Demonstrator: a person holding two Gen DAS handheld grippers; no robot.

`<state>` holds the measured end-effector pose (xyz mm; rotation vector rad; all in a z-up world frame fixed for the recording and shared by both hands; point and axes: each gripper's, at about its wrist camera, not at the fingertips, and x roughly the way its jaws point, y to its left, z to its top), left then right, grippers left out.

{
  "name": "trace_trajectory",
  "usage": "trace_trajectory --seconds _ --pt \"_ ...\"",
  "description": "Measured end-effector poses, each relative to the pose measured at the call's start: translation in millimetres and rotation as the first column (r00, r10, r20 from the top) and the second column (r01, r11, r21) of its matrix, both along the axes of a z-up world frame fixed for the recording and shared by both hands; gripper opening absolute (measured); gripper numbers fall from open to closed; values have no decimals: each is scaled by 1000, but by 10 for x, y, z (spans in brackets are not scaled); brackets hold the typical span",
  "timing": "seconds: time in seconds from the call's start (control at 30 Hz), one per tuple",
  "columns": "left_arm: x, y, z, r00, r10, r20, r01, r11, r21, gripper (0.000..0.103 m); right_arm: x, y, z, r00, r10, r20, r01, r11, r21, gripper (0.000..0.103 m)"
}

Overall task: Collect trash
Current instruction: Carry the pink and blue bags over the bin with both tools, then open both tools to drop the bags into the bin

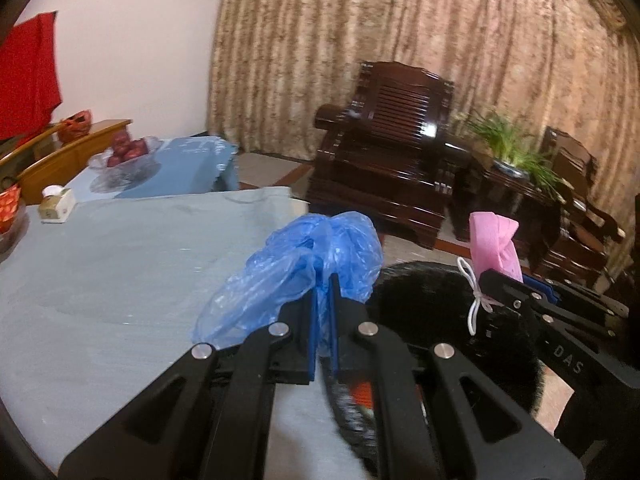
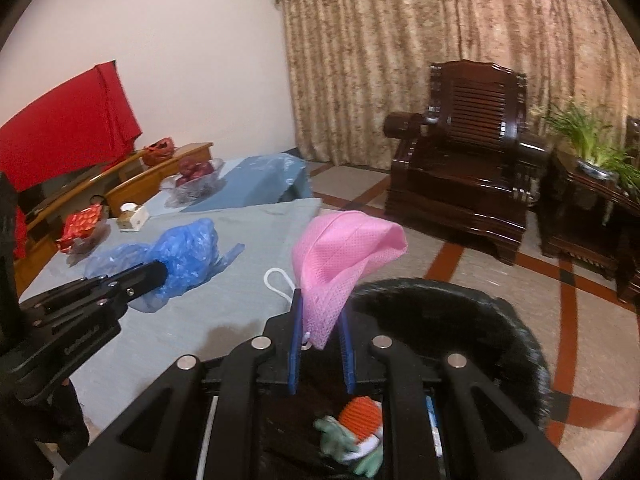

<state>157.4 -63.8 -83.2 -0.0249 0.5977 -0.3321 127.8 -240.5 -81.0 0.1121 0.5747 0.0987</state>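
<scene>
Blue crinkled plastic bag point(image 1: 304, 268) fills the middle of the left wrist view, its neck pinched between the nearly closed blue-padded fingers of the left tool point(image 1: 323, 300); the loose plastic billows out toward 10 o'clock over the grey cloth-covered tabletop point(image 1: 120, 272). At 3 o'clock the right tool point(image 1: 516, 284) grips a pink mesh face mask point(image 1: 494, 242) with a white ear loop dangling below. Between and beneath the two tools sits a black round trash bin point(image 1: 424, 292). A glass bowl of red apples point(image 1: 126, 152) stands at 10 o'clock, well apart.

From the right wrist view, the right tool point(image 2: 322, 312) has its fingers closed part-way on the lower edge of the pink mask point(image 2: 340, 256), which stands up between them just above the bin's near rim point(image 2: 460, 292). An orange knitted carrot toy point(image 2: 360, 420) lies inside the bin at 6 o'clock. At 9 o'clock the left tool point(image 2: 156, 274) holds the blue bag point(image 2: 180, 256) above the tabletop point(image 2: 248, 248). A dark wooden armchair point(image 2: 468, 176) stands at 2 o'clock.
</scene>
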Motion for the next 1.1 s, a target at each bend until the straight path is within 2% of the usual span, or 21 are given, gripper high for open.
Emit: trace_trajectory --seconds 0.47,0.73,1.1 --pt "-72 -762 -247 989 -141 -39 141 990 -4 4 -301 -635 -148 993 -111 -34 111 994 -10 17" --pt "-17 -914 -486 984 -167 -70 168 986 11 4 -317 -775 -288 988 -142 -67 141 990 -17 17" --pt "108 -1107 -655 980 -177 -86 181 983 40 4 -282 -879 -564 980 -160 -119 159 987 -16 17"
